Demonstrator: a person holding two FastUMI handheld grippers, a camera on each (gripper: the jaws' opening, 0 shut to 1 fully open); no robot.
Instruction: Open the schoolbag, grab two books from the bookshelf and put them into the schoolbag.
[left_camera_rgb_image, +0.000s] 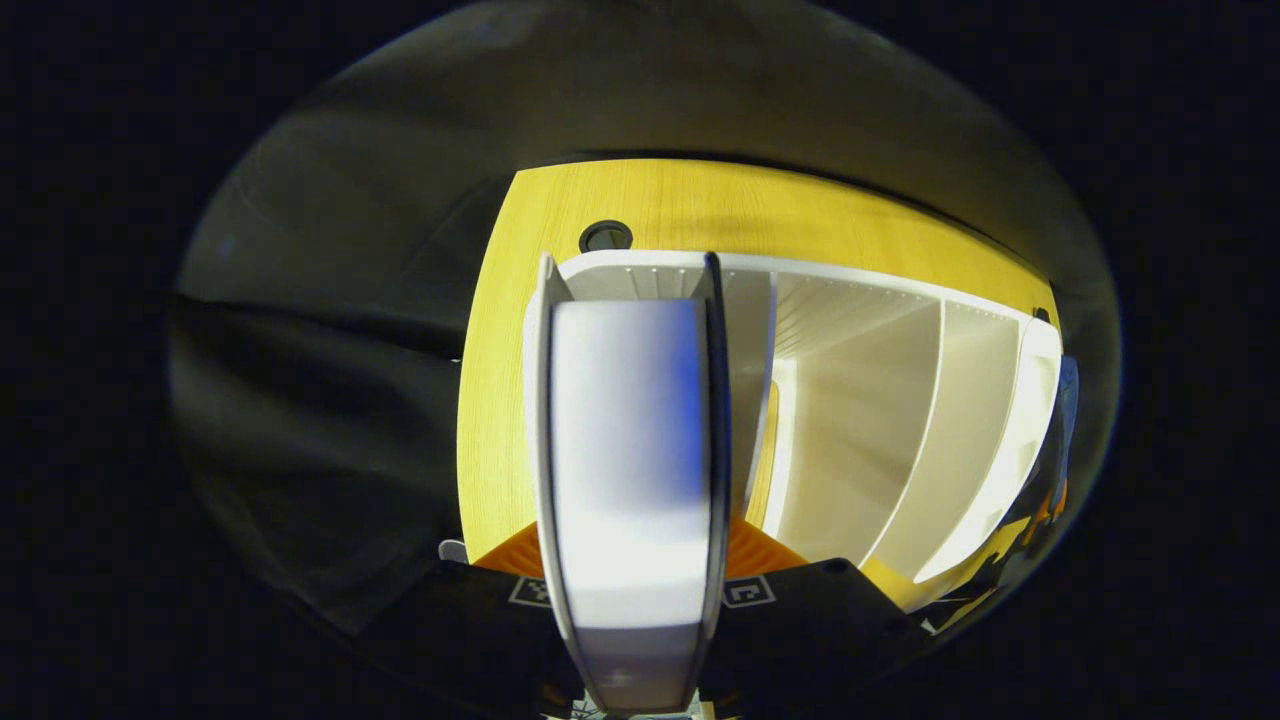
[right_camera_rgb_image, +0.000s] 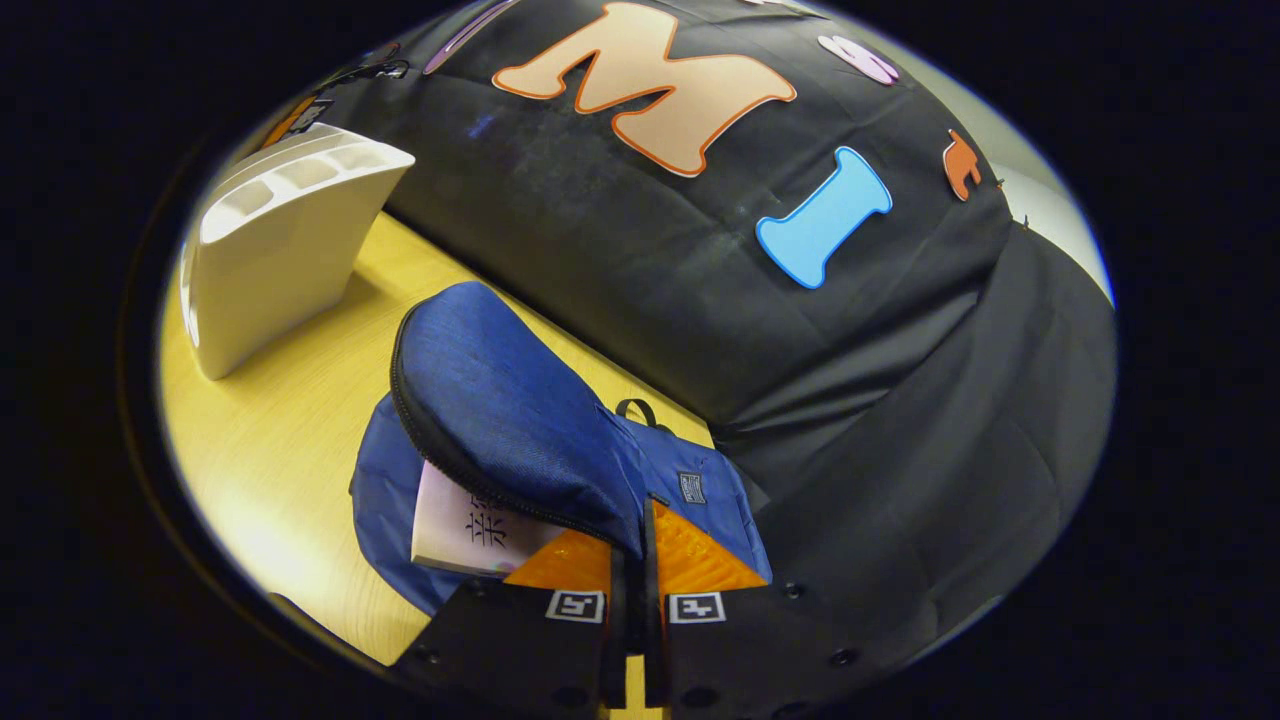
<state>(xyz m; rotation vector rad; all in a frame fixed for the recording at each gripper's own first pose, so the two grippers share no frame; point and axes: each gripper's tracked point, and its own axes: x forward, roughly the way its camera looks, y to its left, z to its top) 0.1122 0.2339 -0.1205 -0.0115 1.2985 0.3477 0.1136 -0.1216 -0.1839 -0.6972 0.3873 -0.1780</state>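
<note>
In the left gripper view my left gripper (left_camera_rgb_image: 630, 555) is shut on a thick white book (left_camera_rgb_image: 625, 450), held upright with its page edge toward the camera, just in front of the white bookshelf (left_camera_rgb_image: 900, 400). The shelf's other slots look empty. In the right gripper view my right gripper (right_camera_rgb_image: 632, 570) is shut on the blue schoolbag flap (right_camera_rgb_image: 500, 410), holding it lifted. A white book (right_camera_rgb_image: 470, 525) lies inside the open blue schoolbag (right_camera_rgb_image: 385, 480), partly under the flap. The white bookshelf (right_camera_rgb_image: 280, 240) stands to the far left of the bag.
The yellow wooden table (left_camera_rgb_image: 490, 400) has a round cable hole (left_camera_rgb_image: 605, 236) behind the shelf. Black cloth wall (right_camera_rgb_image: 800, 350) runs right behind the bag. Bare tabletop (right_camera_rgb_image: 270, 430) lies between shelf and bag.
</note>
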